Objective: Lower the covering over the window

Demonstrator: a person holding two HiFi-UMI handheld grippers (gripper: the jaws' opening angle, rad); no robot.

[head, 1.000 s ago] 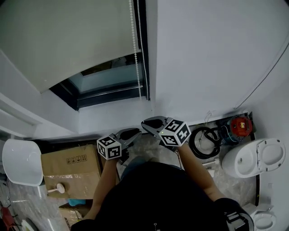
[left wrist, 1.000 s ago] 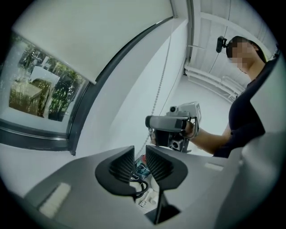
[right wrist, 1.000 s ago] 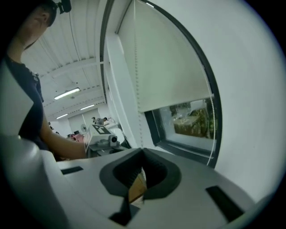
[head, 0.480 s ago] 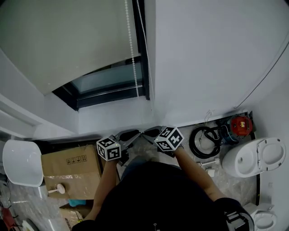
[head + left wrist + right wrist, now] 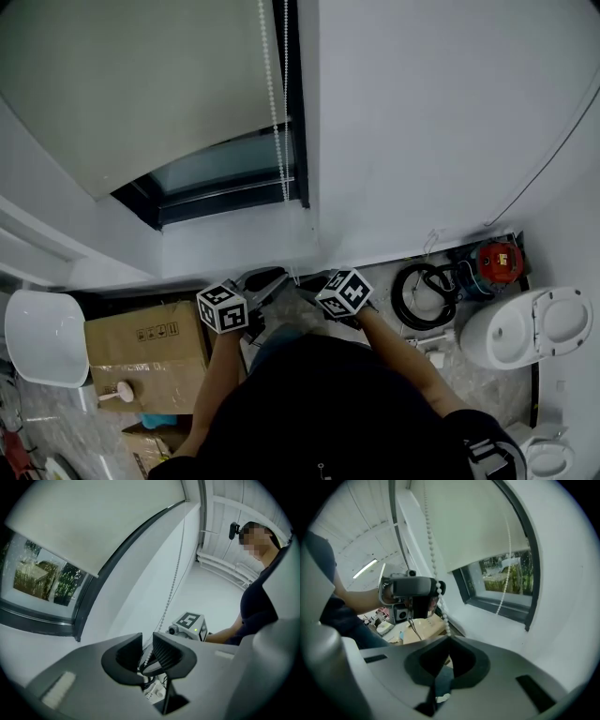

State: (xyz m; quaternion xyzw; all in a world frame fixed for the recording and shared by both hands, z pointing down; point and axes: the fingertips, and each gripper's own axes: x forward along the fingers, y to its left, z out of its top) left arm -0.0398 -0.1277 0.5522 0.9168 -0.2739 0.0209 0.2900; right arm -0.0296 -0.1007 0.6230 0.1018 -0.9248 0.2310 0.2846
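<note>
White plastered wall (image 5: 422, 122) of a small washroom, seen steeply from above. Toilet (image 5: 525, 328) lies well to the right of the window (image 5: 225, 178) and below it. Cardboard box (image 5: 145, 352) lies below the window to the left. The window is dark-framed and set low in the wall.

Roller blind (image 5: 122, 84) covers the upper part of the window. A strip of glass shows under its bottom edge, so the covering is judged most of the way down, not finished.

Bead chain (image 5: 279, 122) hangs in two strands along the right edge of the window and runs down past the sill to both grippers.

Right gripper (image 5: 447, 638): below the window sill, jaws closed together on the bead chain, which meets their tips.

Left gripper (image 5: 147, 638): just beside the right one, further up the chain toward the window. Its jaws are part-open with a gap wider than the beads. The chain threads between them and does not look pinched.

Handling (judgement):
- The chain is light and limp, with small, hard, smooth beads. It is likely to slip along a pad unless a bead seats in the ribbing.
- It is best taken on one strand only, below the sill, and drawn in line with its hang. Clamping both strands would lock the loop.
- The blind fabric looks light, so resistance should be small.
- A sideways jerk could throw the chain off its wheel.
</note>
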